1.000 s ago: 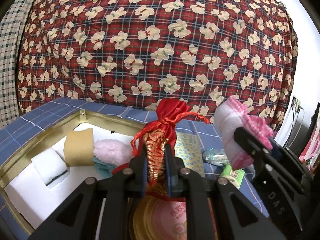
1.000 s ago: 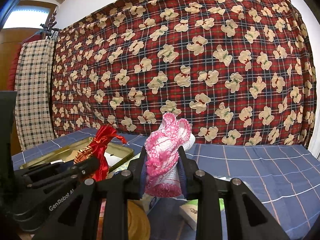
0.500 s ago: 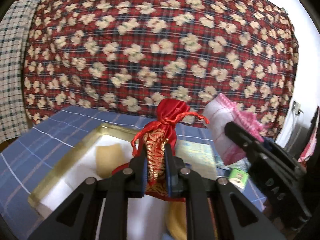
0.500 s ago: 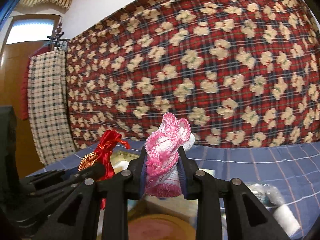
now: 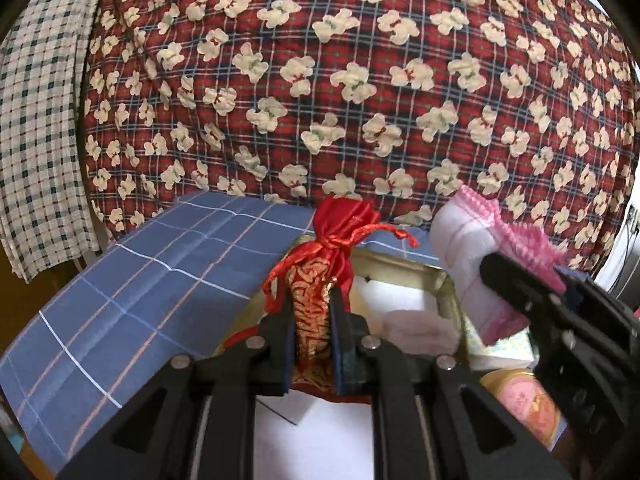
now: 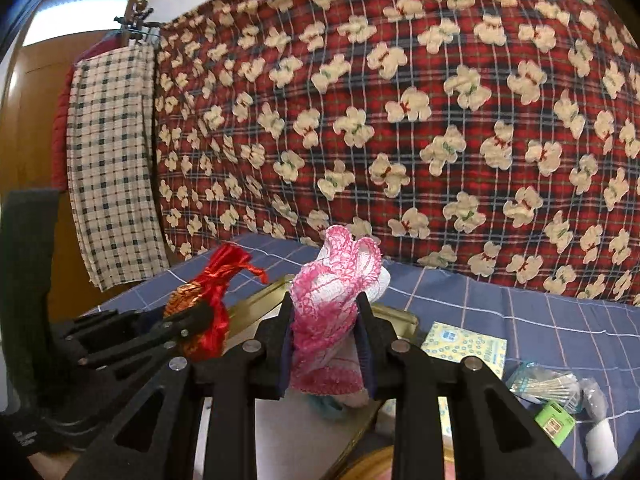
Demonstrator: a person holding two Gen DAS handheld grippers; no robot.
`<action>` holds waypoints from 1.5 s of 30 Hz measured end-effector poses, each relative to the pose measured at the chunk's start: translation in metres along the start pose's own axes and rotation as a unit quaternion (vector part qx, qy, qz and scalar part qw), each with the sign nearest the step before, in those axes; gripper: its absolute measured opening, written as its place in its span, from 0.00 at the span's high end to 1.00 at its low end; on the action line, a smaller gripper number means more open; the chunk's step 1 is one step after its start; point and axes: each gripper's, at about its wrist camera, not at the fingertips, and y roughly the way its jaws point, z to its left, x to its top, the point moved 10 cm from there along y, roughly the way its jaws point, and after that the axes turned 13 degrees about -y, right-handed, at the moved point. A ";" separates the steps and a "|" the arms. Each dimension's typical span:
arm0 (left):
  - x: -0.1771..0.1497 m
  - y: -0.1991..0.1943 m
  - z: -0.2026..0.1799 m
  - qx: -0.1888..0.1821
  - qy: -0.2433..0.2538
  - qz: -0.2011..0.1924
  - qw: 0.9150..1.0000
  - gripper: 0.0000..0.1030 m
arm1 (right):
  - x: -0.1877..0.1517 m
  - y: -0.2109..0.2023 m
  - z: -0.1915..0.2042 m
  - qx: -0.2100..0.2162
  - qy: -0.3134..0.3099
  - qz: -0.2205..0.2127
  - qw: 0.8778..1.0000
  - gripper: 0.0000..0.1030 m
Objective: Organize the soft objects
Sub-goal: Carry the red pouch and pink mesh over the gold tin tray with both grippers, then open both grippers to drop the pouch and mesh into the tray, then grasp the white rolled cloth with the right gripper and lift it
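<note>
the left gripper (image 5: 311, 308) has its jaws clenched on a red satin drawstring pouch (image 5: 320, 280), which stands upright between them. the pouch has gold embroidery on its body, a gathered neck tied with red cord, and a ruffled top. the right gripper (image 6: 326, 320) has its jaws clamped around a folded white cloth with a pink crocheted edge (image 6: 332, 304), its frilly border bunched and sticking up above the fingertips. both soft things are held in the air over a gold-rimmed tray (image 5: 450, 300) (its inside is white).

the tray rests on a surface covered by a blue checked cloth (image 5: 132, 300) with thin white and pink lines. behind it hangs a large red tartan blanket printed with cream teddy bears (image 5: 320, 80). to its left hangs a cream and dark green checked cloth (image 6: 112, 168).

the left wrist view looks down into the tray, where a pale pink fluffy item (image 5: 420, 330) lies near the right wall, and a round gold-rimmed lid with a pink centre (image 5: 520, 404) shows at lower right. the right wrist view instead shows what lies to the right of the tray: a pale yellow packet with a blue pattern (image 6: 464, 346), a clear pack of cotton swabs (image 6: 548, 386), a small green box (image 6: 554, 426) and a white roll (image 6: 600, 444). it also shows a wooden door (image 6: 28, 140) and a bright window above it at far left.
</note>
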 end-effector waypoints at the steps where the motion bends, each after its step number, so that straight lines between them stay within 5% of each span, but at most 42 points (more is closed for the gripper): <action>1: 0.000 0.002 0.001 0.002 0.003 0.002 1.000 0.88 | -0.001 0.005 -0.002 0.004 0.006 0.007 1.000 0.71; 10: -0.013 0.028 0.019 0.024 0.009 0.042 0.999 0.85 | -0.028 0.033 0.004 0.029 0.029 0.067 0.997 0.71; 14: -0.016 0.030 0.022 0.027 0.007 0.047 0.998 0.64 | -0.029 0.031 0.018 0.055 0.024 0.070 0.996 0.60; 19: -0.010 0.023 0.025 0.031 0.004 0.034 0.999 0.26 | -0.027 0.011 0.020 0.050 0.014 0.053 0.997 0.24; 27: 0.002 0.007 0.031 0.037 -0.019 0.004 0.999 0.18 | -0.029 -0.021 -0.022 0.029 0.050 0.019 0.998 0.24; 37: -0.013 -0.019 -0.049 -0.031 0.026 -0.023 0.999 0.09 | -0.070 -0.072 -0.124 -0.086 0.055 0.015 0.995 0.24; 45: -0.059 -0.015 -0.142 -0.078 0.099 0.010 0.992 0.09 | -0.127 -0.114 -0.234 -0.182 0.118 0.042 0.975 0.24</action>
